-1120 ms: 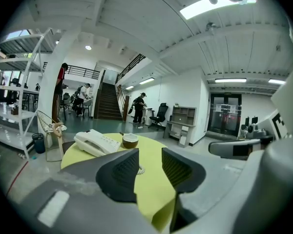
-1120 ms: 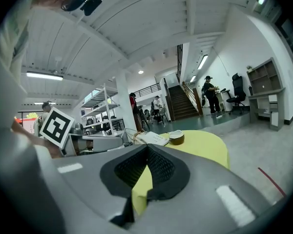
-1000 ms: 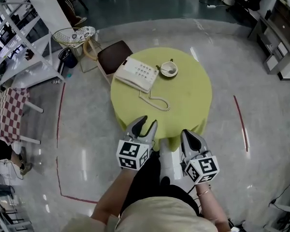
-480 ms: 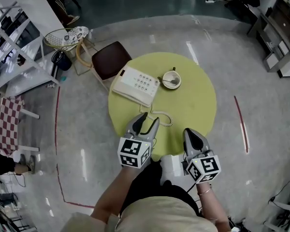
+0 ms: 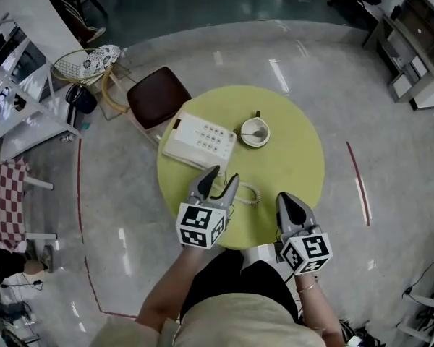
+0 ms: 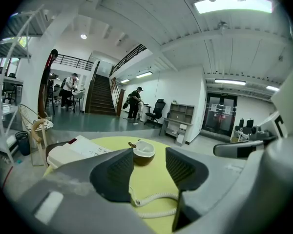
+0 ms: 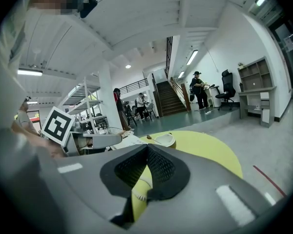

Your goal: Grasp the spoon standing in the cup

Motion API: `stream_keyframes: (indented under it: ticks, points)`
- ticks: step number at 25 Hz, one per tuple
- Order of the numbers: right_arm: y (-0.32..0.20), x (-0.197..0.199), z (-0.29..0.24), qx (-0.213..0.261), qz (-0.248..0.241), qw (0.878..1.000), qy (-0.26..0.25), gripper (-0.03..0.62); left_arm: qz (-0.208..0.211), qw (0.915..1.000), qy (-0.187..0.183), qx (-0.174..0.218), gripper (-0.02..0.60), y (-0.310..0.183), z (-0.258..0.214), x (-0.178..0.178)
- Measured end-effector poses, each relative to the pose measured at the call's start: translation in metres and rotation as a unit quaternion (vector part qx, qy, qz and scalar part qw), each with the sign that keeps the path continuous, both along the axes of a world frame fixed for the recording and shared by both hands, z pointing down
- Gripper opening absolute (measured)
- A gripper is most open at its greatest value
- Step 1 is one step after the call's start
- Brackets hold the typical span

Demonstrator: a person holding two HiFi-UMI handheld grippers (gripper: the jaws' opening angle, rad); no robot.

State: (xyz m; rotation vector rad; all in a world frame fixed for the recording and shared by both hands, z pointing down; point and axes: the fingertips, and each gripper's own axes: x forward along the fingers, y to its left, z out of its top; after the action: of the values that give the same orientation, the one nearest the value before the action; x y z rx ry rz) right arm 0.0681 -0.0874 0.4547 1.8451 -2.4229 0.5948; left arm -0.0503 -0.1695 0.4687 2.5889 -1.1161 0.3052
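A white cup [image 5: 254, 131] stands on the far half of the round yellow-green table [image 5: 296, 157], with a spoon [image 5: 257, 116] in it, handle leaning over the far rim. My left gripper [image 5: 215, 181] hovers over the near table edge, well short of the cup. Its jaws have just been opening and stand open with nothing between them. The left gripper view shows the cup [image 6: 143, 151] and spoon handle [image 6: 132, 144] ahead between the fingers. My right gripper [image 5: 289, 202] is shut and empty at the near edge. The cup [image 7: 165, 140] shows beyond its tips.
A white desk phone [image 5: 200, 140] lies left of the cup, and its coiled cord [image 5: 246, 192] trails toward my left gripper. A brown chair [image 5: 158, 96] and a wire basket [image 5: 87, 60] stand beyond the table's left side. White shelving [image 5: 14, 85] is at far left.
Both grippers have moved forward over the table's near edge, and the table and cup sit closer. The left jaws have spread wider. The right jaws have stayed shut.
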Motion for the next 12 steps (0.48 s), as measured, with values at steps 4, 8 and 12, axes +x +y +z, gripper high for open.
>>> stream_keyframes:
  ticks: [4,8,12]
  points:
    - [-0.006,0.006,0.003,-0.004,0.009,1.0,-0.001,-0.002,0.0,0.9999,-0.004,-0.013,0.202,-0.014,0.005,0.005]
    - [-0.013,0.016,0.007,-0.009,0.014,1.0,-0.003,-0.002,-0.002,0.9997,-0.013,-0.022,0.202,-0.026,0.01,0.017]
    - [-0.025,0.027,0.01,-0.012,0.007,1.0,-0.006,-0.002,-0.014,0.9993,-0.017,-0.031,0.202,-0.039,0.017,0.027]
